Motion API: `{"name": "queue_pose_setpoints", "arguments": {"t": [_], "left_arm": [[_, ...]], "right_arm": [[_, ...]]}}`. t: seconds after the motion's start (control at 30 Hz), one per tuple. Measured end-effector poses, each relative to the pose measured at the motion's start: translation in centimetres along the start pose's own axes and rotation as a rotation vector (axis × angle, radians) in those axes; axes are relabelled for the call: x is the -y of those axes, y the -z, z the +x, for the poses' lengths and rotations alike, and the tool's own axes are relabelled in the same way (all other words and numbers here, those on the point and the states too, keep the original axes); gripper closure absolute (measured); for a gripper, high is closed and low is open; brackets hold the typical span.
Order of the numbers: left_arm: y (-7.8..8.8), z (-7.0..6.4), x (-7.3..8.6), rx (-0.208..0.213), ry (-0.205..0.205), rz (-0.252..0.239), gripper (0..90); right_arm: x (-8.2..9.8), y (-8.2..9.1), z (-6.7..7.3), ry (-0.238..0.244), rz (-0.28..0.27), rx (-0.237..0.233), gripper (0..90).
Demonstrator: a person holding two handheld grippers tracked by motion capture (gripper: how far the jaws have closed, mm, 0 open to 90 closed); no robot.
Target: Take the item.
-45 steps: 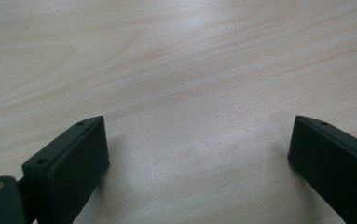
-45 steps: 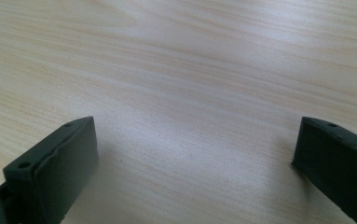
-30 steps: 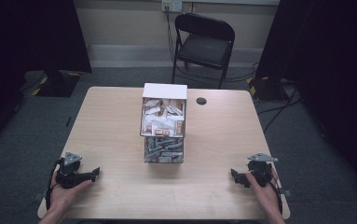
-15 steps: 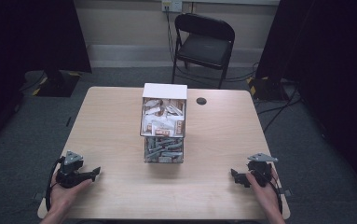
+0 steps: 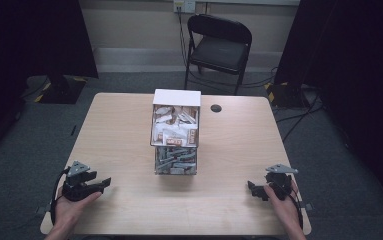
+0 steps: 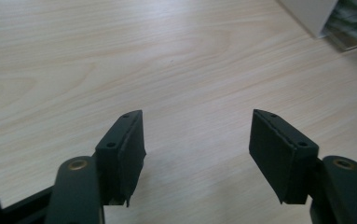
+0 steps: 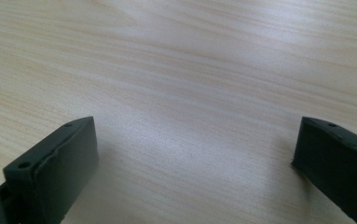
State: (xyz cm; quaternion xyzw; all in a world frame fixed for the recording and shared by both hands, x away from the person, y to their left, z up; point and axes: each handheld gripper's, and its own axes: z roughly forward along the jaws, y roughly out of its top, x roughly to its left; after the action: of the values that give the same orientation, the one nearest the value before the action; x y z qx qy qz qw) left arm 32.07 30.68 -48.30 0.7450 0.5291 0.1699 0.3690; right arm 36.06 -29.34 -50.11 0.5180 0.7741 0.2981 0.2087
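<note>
The left gripper (image 5: 99,184) had just been closing, jaws apart with nothing between; the right gripper (image 5: 255,190) stood spread wide. A good reach should go toward 12 o'clock, slowly, to the clear box (image 5: 176,132) at table (image 5: 119,130) centre, full of white packets above grey pieces.
</note>
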Motion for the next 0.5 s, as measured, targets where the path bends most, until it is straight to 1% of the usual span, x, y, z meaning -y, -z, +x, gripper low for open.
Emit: {"name": "queue_pose_setpoints", "arguments": {"t": [0.03,0.1,0.13,0.23,0.37,0.4,0.43,0.47,0.5], "left_arm": [[0.1,-0.1,-0.1,0.004,-0.002,-0.002,37.3],[0.2,-0.3,-0.2,0.027,-0.007,-0.006,39.3],[0.3,-0.4,-0.3,0.027,-0.01,-0.009,40.1],[0.4,-0.8,-0.5,0.055,-0.016,-0.011,41.8],[0.7,-1.5,-0.9,0.081,-0.038,-0.038,43.5],[0.8,-1.6,-1.0,0.091,-0.042,-0.043,43.4],[0.8,-1.6,-1.2,0.116,-0.037,-0.042,44.2],[0.9,-1.7,-1.3,0.131,-0.033,-0.037,46.6],[1.0,-1.8,-1.3,0.138,-0.031,-0.041,46.7]], "right_arm": [[0.0,0.0,0.0,0.0,0.0,0.0,0.0],[0.0,0.0,0.0,0.001,0.0,0.001,0.0],[0.0,0.0,0.0,0.0,0.0,0.0,0.0],[0.0,0.0,0.0,0.0,0.0,0.0,0.0],[0.0,0.0,0.0,0.0,0.0,0.0,0.0],[0.0,0.0,0.0,0.0,0.0,0.0,0.0],[0.0,0.0,0.0,0.0,0.0,0.0,0.0],[0.0,0.0,0.0,0.0,0.0,0.0,0.0],[0.0,0.0,0.0,0.0,0.0,0.0,0.0]]}}
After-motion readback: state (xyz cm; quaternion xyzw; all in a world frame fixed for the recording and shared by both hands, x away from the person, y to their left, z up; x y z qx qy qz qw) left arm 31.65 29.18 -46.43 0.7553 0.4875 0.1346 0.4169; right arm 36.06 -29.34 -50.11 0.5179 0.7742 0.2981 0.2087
